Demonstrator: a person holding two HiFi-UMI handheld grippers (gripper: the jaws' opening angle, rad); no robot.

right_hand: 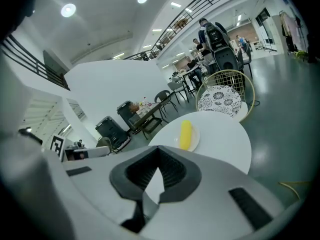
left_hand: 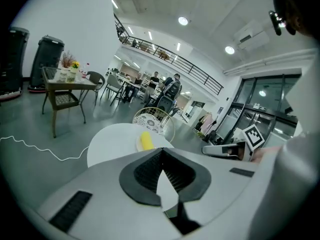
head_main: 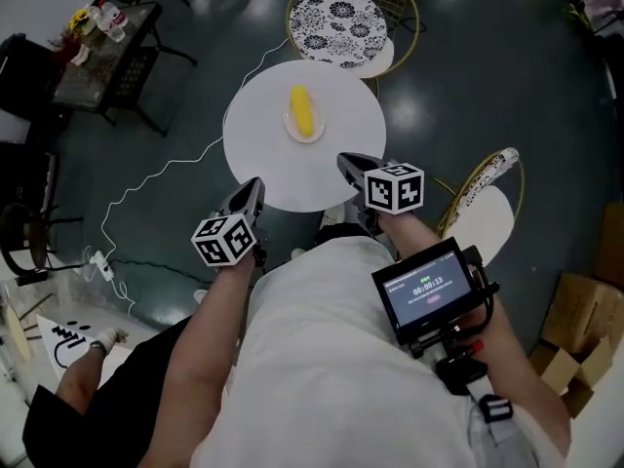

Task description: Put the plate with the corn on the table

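- The smooth, round white table [head_main: 341, 115] is standing on a dark, glossy floor.
- A small round pale plate [head_main: 318, 131] is sitting near the table's middle, with a yellow, cylindrical corn [head_main: 303, 110] lying on it.
- The left gripper [head_main: 252, 189] is hovering at the table's near edge, its ribbed black pads [left_hand: 147, 171] meeting at the tips with nothing between them.
- The right gripper [head_main: 349, 164] is hanging over the near edge too, jaws likewise together and empty, well apart from the plate.
- A wire-framed chair [head_main: 339, 13] with a round floral seat is standing just beyond the table.
- A thin white cable [head_main: 156, 174] is trailing in wavy loops across the floor.
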